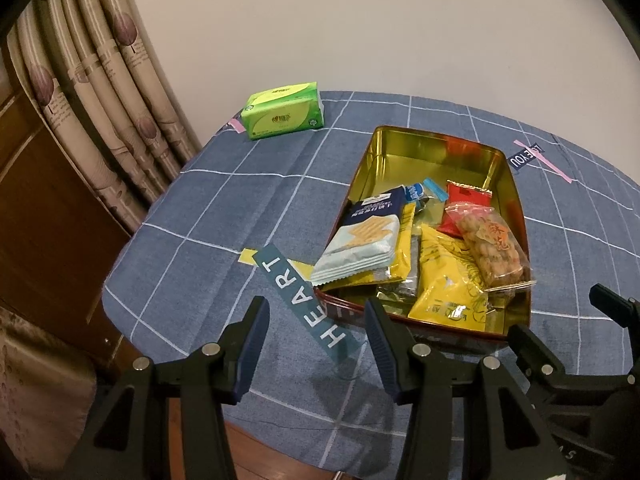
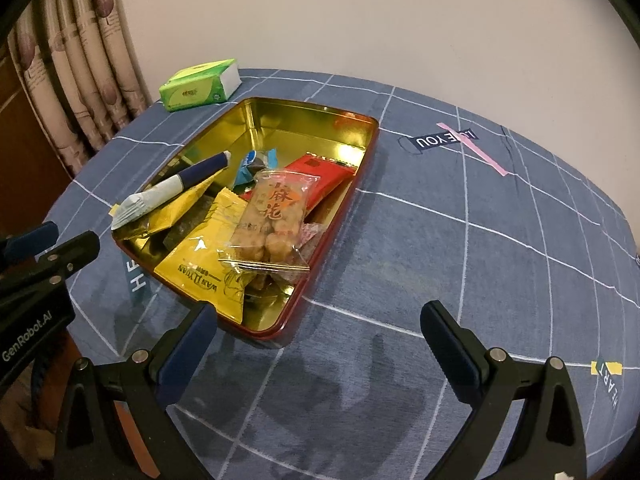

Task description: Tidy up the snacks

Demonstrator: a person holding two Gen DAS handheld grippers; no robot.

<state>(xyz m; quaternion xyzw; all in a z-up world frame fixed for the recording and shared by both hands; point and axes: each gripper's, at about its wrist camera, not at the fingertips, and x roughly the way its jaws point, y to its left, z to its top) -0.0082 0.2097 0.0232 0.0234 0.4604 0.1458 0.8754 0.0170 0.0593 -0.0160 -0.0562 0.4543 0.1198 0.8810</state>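
Snacks point(image 2: 260, 216) fill the tin point(image 1: 432, 144); both grippers, left point(image 1: 316, 322) and right point(image 2: 316, 322), hang released at 6 o'clock; straighten the leaning packet point(image 1: 360, 240) at 9 o'clock.

Snack packets point(image 2: 224, 236) lie heaped in the near end of an open gold tin point(image 2: 304, 120)

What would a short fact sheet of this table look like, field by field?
Container: gold-lined rectangular metal tin, open
Contents: clear bag of brown twisted snacks, yellow foil packet, red packet, white-and-navy cracker packet
Outside the tin: green tissue pack
Surface: blue checked tablecloth
Left gripper: open, empty
Right gripper: open, empty
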